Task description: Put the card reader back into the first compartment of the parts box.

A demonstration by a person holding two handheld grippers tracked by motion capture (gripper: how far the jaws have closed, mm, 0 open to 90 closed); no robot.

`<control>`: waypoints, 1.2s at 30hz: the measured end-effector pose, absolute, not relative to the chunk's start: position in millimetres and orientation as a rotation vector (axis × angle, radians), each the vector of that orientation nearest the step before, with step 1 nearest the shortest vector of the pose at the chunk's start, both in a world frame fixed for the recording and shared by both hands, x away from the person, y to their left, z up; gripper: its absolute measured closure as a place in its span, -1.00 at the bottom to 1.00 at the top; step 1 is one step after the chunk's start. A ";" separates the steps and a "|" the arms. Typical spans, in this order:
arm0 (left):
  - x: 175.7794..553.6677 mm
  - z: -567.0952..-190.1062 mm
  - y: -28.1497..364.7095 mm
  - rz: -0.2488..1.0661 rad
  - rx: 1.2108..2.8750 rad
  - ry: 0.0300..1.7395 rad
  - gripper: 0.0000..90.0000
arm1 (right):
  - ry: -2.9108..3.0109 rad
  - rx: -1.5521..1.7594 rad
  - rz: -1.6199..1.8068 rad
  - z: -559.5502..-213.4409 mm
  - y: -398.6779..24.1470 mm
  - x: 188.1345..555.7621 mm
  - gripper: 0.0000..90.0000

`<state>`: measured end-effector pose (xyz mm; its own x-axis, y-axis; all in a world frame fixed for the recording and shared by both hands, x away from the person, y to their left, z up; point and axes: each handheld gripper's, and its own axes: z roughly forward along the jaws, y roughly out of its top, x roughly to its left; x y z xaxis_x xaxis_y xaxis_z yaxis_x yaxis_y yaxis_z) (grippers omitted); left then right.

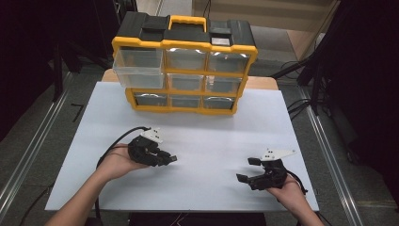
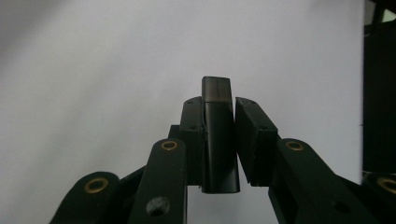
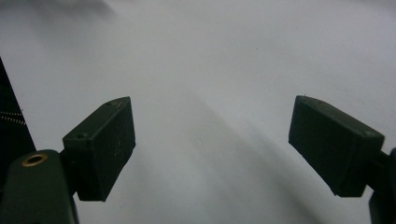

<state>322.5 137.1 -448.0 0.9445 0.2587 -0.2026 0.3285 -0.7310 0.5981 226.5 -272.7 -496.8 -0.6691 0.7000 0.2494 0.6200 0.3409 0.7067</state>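
In the left gripper view a small flat black block [image 2: 217, 135] stands upright between the jaws of my left gripper [image 2: 218, 107], which is shut on it; its top end sticks out past the pads. From the high view, the left gripper [image 1: 172, 159] hovers low over the white table top [image 1: 202, 141], left of centre, pointing right. My right gripper [image 1: 247, 169] is at the front right, jaws wide apart, pointing left. Seen along its own jaws, the right gripper [image 3: 212, 140] is open with bare white surface between its pads [image 3: 100, 147].
A yellow and black drawer organizer [image 1: 184, 70] stands at the table's far edge. Its top-left clear drawer [image 1: 139, 68] is pulled out toward me; the other drawers are pushed in. Metal rails and dark floor flank the table on both sides.
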 end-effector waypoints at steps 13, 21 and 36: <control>336.8 -428.9 144.4 -0.135 2.453 0.280 0.67 | 2.485 1.236 1.241 -497.3 -275.0 227.3 -0.71; 344.3 -412.7 143.7 -0.118 2.466 0.257 0.67 | 2.478 1.248 1.251 -496.9 -275.3 227.0 -0.71; 356.6 -375.7 142.3 -0.109 2.494 0.266 0.67 | 2.471 1.242 1.258 -496.3 -276.4 227.1 -0.71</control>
<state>356.6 142.3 -375.7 0.9763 0.1651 -0.1403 0.2161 -0.7869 0.5780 227.1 -276.4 -496.3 -0.6615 0.7058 0.2535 0.6203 0.3251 0.7138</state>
